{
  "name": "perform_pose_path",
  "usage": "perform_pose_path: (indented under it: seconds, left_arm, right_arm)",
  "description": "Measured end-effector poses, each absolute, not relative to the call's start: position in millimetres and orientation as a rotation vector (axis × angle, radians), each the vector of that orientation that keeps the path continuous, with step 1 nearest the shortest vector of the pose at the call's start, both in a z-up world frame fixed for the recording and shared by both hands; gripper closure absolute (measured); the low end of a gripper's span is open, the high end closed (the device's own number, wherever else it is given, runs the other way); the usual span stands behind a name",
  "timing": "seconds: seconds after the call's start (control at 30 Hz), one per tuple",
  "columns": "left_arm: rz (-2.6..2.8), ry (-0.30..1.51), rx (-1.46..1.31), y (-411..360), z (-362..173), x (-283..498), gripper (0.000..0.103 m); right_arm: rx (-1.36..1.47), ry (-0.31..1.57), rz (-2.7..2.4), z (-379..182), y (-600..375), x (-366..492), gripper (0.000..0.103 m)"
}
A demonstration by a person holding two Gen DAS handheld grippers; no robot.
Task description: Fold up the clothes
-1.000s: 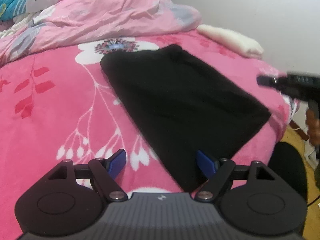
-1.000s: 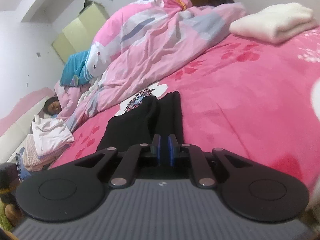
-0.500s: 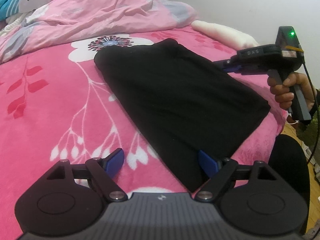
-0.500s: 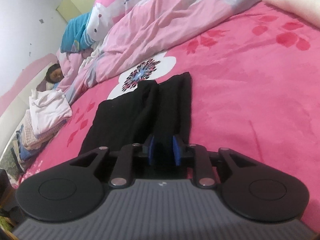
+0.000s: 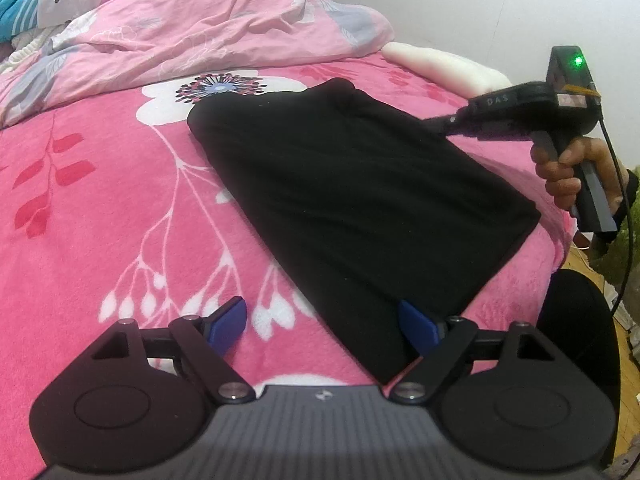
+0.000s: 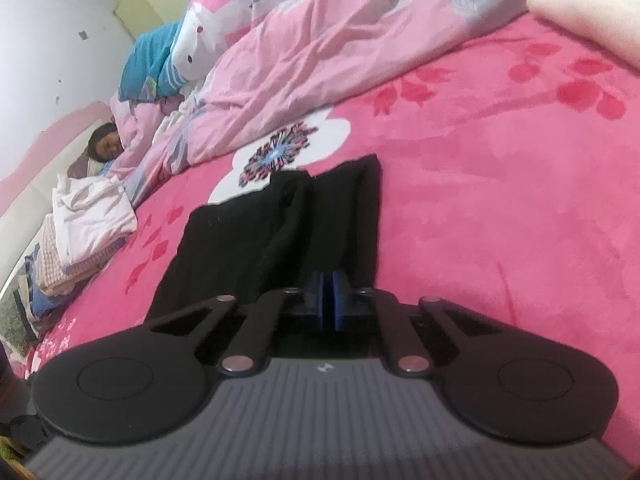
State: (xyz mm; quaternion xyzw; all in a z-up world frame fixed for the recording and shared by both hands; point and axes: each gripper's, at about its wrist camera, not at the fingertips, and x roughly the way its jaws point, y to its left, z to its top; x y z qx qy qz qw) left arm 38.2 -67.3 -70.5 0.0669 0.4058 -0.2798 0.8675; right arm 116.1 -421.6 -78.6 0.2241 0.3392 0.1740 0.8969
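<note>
Pink floral blanket (image 5: 100,208) covers the bed, with the left gripper (image 5: 320,326) held wide over it, its blue fingers (image 5: 228,322) straddling the near corner of the folded black garment (image 5: 360,200). At that garment's far right edge the right gripper (image 6: 329,294) is pinched together; whether cloth is caught cannot be told.

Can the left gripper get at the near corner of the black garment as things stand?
Probably yes: the left gripper is open, and the black garment's near corner lies between its fingers with nothing in the way.
</note>
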Motion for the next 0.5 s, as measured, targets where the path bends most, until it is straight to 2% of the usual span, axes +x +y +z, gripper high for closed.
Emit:
perform_pose_path:
  seconds: [0.3,0.5]
  left_arm:
    - [-0.580,0.855,0.149,-68.6,-69.3,36.7,0.018]
    - [-0.578,0.856,0.155,-69.2,-69.4,36.3,0.018]
  right_arm:
    - [0.390,0.585,0.273,-68.0,-422.8,106.3,0.103]
    - [0.371,0.672,0.258,-93.2,-425.5,116.3,0.103]
